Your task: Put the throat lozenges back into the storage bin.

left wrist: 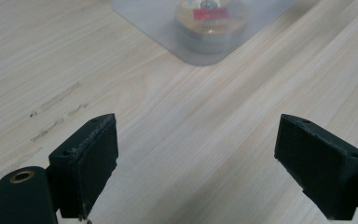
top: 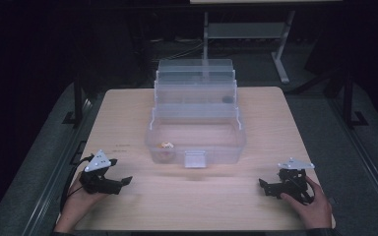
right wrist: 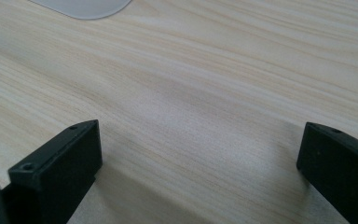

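Two grippers rest low at the near edge of the wooden table (top: 128, 118), one at each corner, both held by a hand coming in from the bottom of the high view. The left gripper (top: 123, 182) sits near the left corner with its jaws aimed right and slightly away, toward the box; in the left gripper view its two black jaws stand wide apart with bare wood between them, clamped on nothing. The right gripper (top: 263, 186) sits near the right corner, its jaws aimed left toward the middle of the table; in the right gripper view they are likewise spread wide over bare wood, holding nothing.

Farther in, at the middle of the table, stands a clear plastic tiered box (top: 195, 118), opened out so that its trays step up and away from the person. Its long axis runs left to right across the table, and its open front, with a small latch tab (top: 195, 159), faces the near edge. The lowest compartment is nearest the grippers, well apart from both.

Inside that lowest compartment, at its front left corner, lies a small round roll of tape (top: 166, 145) (left wrist: 209, 23), flat on its side, in line with the left gripper's jaws. A small dark object (top: 227, 99) lies in a higher tray at the right; what it is cannot be told.
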